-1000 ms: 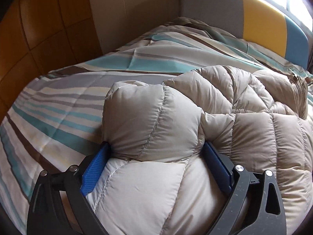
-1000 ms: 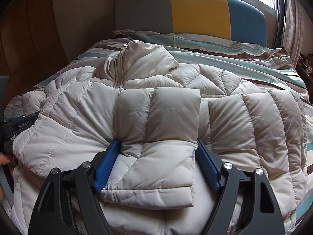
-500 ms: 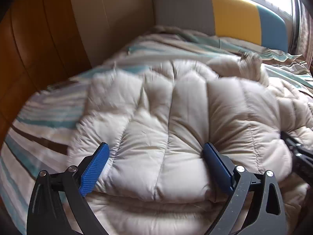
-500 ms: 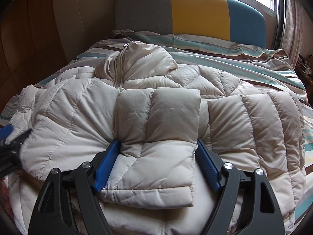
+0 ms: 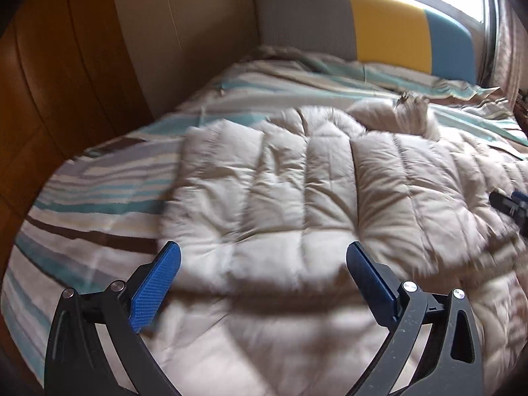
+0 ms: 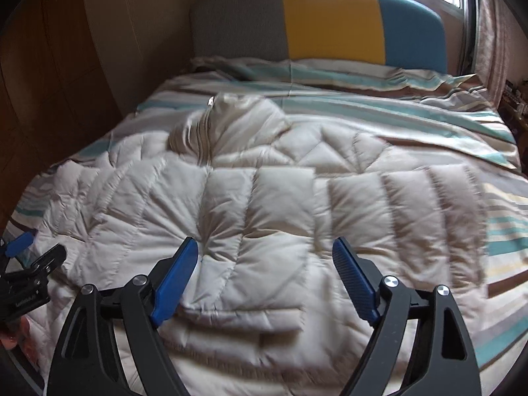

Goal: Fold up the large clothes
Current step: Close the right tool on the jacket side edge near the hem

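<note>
A cream quilted down jacket (image 5: 297, 198) lies spread on the striped bed, its collar and zip (image 6: 211, 122) toward the headboard. Both sleeves are folded in over the body; one sleeve (image 6: 260, 231) lies across the middle in the right wrist view. My left gripper (image 5: 263, 254) is open and empty, held above the jacket's left side. My right gripper (image 6: 265, 250) is open and empty, above the folded sleeve. The left gripper also shows at the left edge of the right wrist view (image 6: 29, 264); the right gripper shows at the right edge of the left wrist view (image 5: 510, 203).
The striped bedcover (image 5: 82, 204) surrounds the jacket. A grey, yellow and blue headboard (image 6: 330, 23) stands at the far end under a window. Wooden panelling (image 5: 49, 82) runs along the bed's left side.
Both grippers have let go of the jacket's sleeves and drawn back and up. The left sleeve now lies flat on the jacket body. Both views are motion-blurred.
</note>
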Motion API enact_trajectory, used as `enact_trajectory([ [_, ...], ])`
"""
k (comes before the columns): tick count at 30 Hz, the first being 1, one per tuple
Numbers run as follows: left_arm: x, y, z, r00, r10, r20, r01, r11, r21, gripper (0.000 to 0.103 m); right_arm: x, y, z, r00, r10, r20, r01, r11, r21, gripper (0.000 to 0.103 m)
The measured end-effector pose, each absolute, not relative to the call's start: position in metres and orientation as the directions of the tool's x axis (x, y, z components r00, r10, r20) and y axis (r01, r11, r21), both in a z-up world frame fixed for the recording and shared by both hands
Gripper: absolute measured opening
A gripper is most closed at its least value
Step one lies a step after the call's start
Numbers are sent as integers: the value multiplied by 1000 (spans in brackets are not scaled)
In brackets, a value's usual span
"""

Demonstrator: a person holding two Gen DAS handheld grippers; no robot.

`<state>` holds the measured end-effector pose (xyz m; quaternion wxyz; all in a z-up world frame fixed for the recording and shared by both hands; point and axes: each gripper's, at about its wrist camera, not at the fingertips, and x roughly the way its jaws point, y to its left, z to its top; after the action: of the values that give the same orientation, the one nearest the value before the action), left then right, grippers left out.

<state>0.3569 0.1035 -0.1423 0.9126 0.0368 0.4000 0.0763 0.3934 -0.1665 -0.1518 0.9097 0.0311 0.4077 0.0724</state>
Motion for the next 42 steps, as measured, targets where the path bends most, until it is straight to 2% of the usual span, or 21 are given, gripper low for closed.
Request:
enact_trajectory([
  [9, 284, 126, -146, 664, 135, -735, -141, 988, 54, 100, 322, -185, -123, 690, 98, -717, -110, 993, 30, 84],
  [24, 160, 157, -166, 700, 144, -700, -197, 980, 4, 100, 155, -308, -146, 686, 97, -721, 6, 990, 138, 83],
  [30, 124, 166, -178, 708, 79, -702, -199, 976, -91, 100, 105, -334, -160, 661, 80, -746, 43, 989, 144, 81],
  [32, 112, 164, -180, 722, 64, -689, -186, 977, -104, 95, 92, -335, -163, 660, 92, -745, 36, 987, 154, 80],
  [34, 104, 160, -180, 733, 55, -678, -170, 980, -105, 85, 80, -331, -167, 653, 102, -750, 23, 988, 154, 79],
  [37, 93, 152, -179, 742, 55, -668, -151, 985, -88, 77, 64, -324, -172, 648, 126, -751, 1, 986, 167, 78],
  [42, 80, 150, -178, 751, 46, -659, -144, 985, -95, 76, 46, -320, -182, 648, 140, -749, -14, 985, 173, 72],
])
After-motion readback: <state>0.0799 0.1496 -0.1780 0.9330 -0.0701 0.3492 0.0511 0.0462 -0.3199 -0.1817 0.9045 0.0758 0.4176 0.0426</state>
